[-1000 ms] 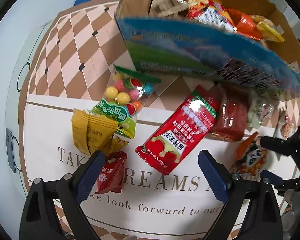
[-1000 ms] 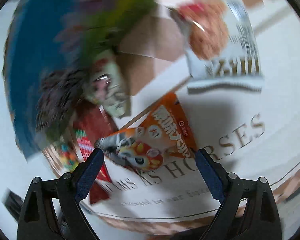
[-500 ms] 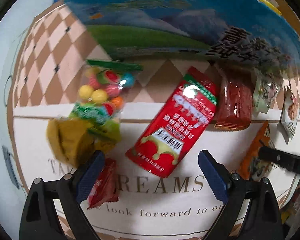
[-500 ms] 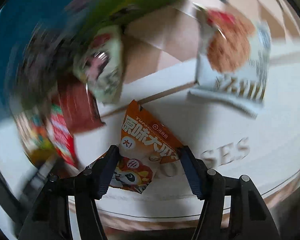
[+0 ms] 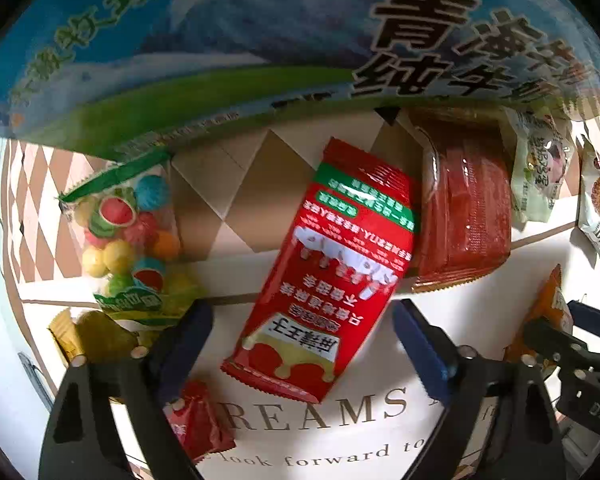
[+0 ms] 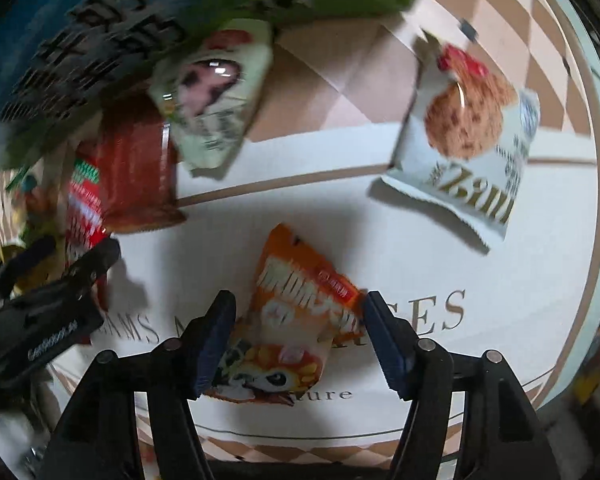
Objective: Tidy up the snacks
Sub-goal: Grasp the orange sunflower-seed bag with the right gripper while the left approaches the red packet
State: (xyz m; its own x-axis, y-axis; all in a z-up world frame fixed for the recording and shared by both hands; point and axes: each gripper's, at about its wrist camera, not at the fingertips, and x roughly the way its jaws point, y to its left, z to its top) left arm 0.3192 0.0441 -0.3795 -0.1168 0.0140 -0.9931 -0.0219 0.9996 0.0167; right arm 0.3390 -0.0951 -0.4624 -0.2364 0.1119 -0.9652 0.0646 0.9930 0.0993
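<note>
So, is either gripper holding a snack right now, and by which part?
The right gripper has its jaws around the orange panda packet, across its middle; a firm grip cannot be told. The left gripper holds nothing.

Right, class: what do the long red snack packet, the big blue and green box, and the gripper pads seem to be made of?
Long red snack packet: likely glossy plastic film, with bright glare and crimped ends. Blue and green box: probably printed cardboard, given its flat stiff panel with a matte printed picture. Left hand-held gripper pads: dark blue, ribbed, dull, perhaps rubber or soft plastic.
</note>
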